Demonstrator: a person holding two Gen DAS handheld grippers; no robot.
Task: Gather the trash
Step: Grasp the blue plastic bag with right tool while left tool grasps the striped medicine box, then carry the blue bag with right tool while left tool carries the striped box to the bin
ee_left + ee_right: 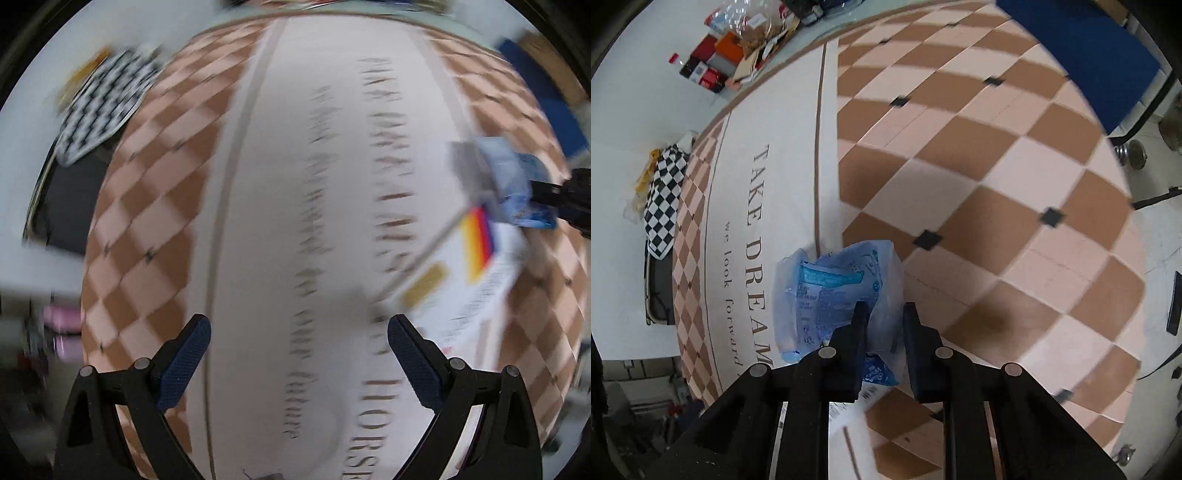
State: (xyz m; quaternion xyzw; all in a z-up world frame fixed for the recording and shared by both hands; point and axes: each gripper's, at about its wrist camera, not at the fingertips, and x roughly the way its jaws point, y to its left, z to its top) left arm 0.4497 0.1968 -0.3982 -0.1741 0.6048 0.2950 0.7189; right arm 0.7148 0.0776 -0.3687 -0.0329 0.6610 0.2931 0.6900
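Blue plastic wrapper [834,291] hangs pinched between the fingers of the right gripper [884,314] above the checkered rug [979,177], while the left gripper [299,328] hovers spread wide and empty over that rug's lettering.

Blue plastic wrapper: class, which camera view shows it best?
The right wrist view: the blue plastic wrapper is sharp, pinched in the right tool. The left wrist view shows it small, blurred, at the right edge.
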